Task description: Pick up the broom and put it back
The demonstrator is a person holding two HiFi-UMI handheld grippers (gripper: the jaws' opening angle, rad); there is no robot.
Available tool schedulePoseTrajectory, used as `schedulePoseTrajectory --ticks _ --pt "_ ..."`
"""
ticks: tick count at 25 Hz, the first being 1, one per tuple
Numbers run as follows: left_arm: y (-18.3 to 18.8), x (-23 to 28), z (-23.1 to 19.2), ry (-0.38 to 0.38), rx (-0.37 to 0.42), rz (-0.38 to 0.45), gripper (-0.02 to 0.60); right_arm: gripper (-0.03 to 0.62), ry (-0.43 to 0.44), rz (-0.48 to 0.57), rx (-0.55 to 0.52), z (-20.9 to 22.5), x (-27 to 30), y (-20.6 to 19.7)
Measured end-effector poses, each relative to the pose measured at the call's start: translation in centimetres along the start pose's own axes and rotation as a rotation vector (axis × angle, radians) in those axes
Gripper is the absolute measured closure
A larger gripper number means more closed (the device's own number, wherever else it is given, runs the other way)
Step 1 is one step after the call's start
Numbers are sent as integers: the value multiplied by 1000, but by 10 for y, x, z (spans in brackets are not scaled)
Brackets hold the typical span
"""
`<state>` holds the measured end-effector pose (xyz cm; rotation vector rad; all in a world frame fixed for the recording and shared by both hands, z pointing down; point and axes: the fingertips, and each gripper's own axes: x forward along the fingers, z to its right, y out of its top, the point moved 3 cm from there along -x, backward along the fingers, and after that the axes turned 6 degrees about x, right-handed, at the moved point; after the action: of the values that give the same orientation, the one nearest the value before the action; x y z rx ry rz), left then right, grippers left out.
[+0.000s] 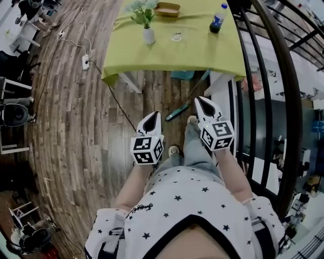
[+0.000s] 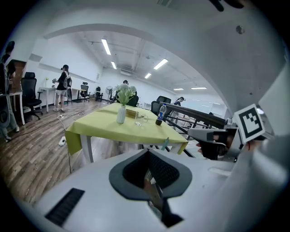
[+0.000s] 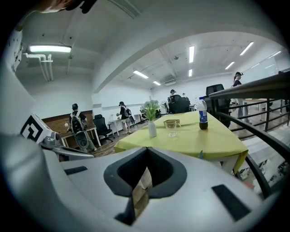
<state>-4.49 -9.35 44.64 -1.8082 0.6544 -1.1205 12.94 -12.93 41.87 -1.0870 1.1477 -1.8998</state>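
The broom (image 1: 192,92) has a teal handle and leans against the front edge of the table (image 1: 167,60), its dark head (image 1: 174,114) on the wood floor. Its handle tip shows at the table edge in the left gripper view (image 2: 165,144) and the right gripper view (image 3: 200,155). My left gripper (image 1: 152,116) is shut and empty, just left of the broom head. My right gripper (image 1: 200,101) is shut and empty, close beside the handle's right. In their own views, the left gripper (image 2: 147,150) and right gripper (image 3: 146,148) both point toward the table.
On the yellow-green cloth stand a vase of flowers (image 1: 148,34), a glass (image 1: 176,36), a bottle (image 1: 217,20) and a wooden tray (image 1: 167,8). A black railing (image 1: 268,101) runs along the right. A power strip (image 1: 85,61) with cables lies at left. My shoes (image 1: 173,150) are below.
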Motion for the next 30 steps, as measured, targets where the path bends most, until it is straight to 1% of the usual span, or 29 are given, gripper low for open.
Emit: schedulePoseTrajectory --ticks 6,13,17,22,30 --pt "13 57 -8 18 -20 2 569 600 -2 -10 -1 46 51 11" --pt "21 112 -6 43 -30 -2 569 600 9 -36 -7 93 89 12" --pt "19 143 -4 55 -26 -12 569 600 1 -50 -9 125 111 4" --pt "11 179 3 58 -22 -43 569 600 -24 -79 -8 170 135 -12" --pt "-1 209 7 53 -24 -71 569 600 -60 -121 -4 211 159 -42"
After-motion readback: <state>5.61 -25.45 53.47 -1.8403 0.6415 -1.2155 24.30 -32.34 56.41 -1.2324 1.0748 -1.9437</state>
